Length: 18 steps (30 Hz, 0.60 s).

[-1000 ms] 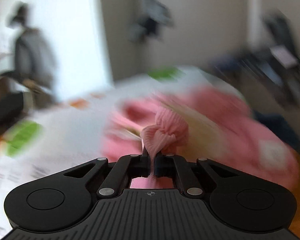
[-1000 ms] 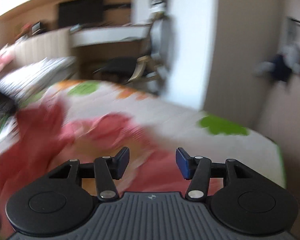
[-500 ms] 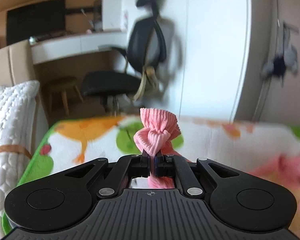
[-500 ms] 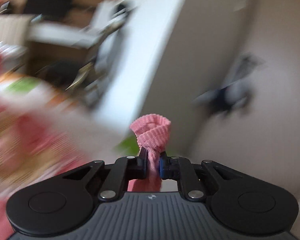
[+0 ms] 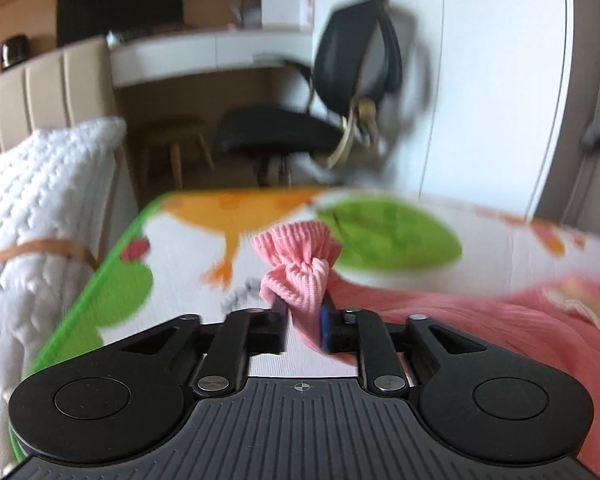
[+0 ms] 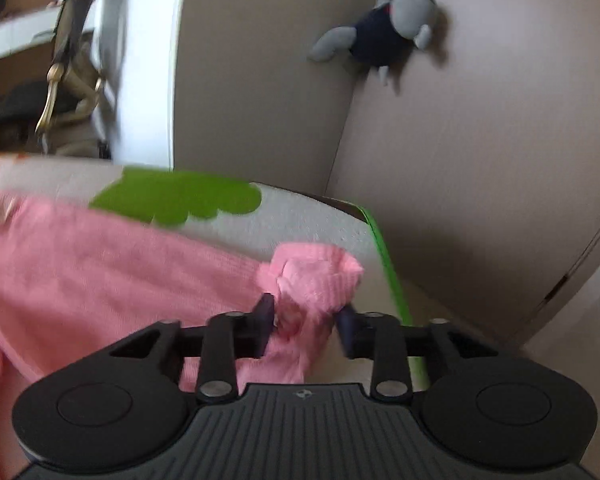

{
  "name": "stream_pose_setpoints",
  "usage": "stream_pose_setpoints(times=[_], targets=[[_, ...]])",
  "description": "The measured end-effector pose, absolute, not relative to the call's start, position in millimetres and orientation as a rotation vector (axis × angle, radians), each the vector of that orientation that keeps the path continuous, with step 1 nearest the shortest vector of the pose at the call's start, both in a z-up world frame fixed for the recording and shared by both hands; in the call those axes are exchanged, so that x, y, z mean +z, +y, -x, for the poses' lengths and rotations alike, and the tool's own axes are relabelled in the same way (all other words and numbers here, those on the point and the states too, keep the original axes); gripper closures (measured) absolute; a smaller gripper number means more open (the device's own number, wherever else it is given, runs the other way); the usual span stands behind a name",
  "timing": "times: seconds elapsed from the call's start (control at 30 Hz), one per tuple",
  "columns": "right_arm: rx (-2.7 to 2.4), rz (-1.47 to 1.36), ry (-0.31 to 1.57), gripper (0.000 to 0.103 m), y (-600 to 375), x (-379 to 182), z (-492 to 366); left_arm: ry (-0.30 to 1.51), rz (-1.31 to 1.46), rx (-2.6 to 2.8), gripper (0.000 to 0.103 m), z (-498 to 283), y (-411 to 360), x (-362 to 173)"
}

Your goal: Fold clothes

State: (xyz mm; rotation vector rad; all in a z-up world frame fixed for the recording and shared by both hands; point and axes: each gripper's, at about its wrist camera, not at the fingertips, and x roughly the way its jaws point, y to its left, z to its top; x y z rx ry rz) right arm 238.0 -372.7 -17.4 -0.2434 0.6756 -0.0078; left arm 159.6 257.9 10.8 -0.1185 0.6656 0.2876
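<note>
A pink knit garment (image 5: 480,320) lies spread on a bed with a white cartoon-print sheet (image 5: 188,272). My left gripper (image 5: 304,326) has its jaws parted a little, with a pink ribbed cuff (image 5: 300,268) bunched between them. In the right wrist view the garment (image 6: 100,264) stretches to the left. My right gripper (image 6: 306,320) has its jaws apart, with the other pink cuff (image 6: 316,276) resting loosely between them near the bed's right edge.
A white quilted roll (image 5: 32,216) lies at the left of the bed. A black office chair (image 5: 320,120), a stool (image 5: 172,148) and a desk stand beyond the bed. A grey soft toy (image 6: 384,32) hangs on the wall beside the green-trimmed bed edge (image 6: 392,272).
Both grippers came down toward the bed with the cuffs. Both sets of jaws, shut tight half a second ago, have parted, the right more widely.
</note>
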Motion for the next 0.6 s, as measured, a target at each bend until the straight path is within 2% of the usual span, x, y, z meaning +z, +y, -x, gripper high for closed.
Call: stream_pose_setpoints(times=[0.07, 0.1, 0.23, 0.3, 0.37, 0.6], targets=[[-0.012, 0.242, 0.623, 0.047, -381.5, -0.9, -210.9, 0.691, 0.137, 0.236, 0.042, -144.6, 250.9, 11.8], [-0.013, 0.239, 0.597, 0.047, -386.2, 7.6, -197.3, 0.698, 0.14, 0.212, 0.037, -135.0, 246.8, 13.8], [0.245, 0.37, 0.566, 0.043, -364.1, 32.7, -125.3, 0.703, 0.153, 0.059, 0.026, -91.2, 219.3, 31.3], [0.405, 0.461, 0.57, 0.041, -338.1, 35.5, -90.1, 0.701, 0.124, -0.046, 0.016, -73.6, 193.4, 40.0], [0.571, 0.535, 0.564, 0.04, -305.2, 32.1, -55.3, 0.698, 0.068, -0.166, 0.009, -52.4, 156.9, 47.6], [0.882, 0.488, 0.614, 0.038, -237.0, 8.2, -4.2, 0.783, -0.182, -0.511, 0.009, 4.4, 43.4, 21.8]])
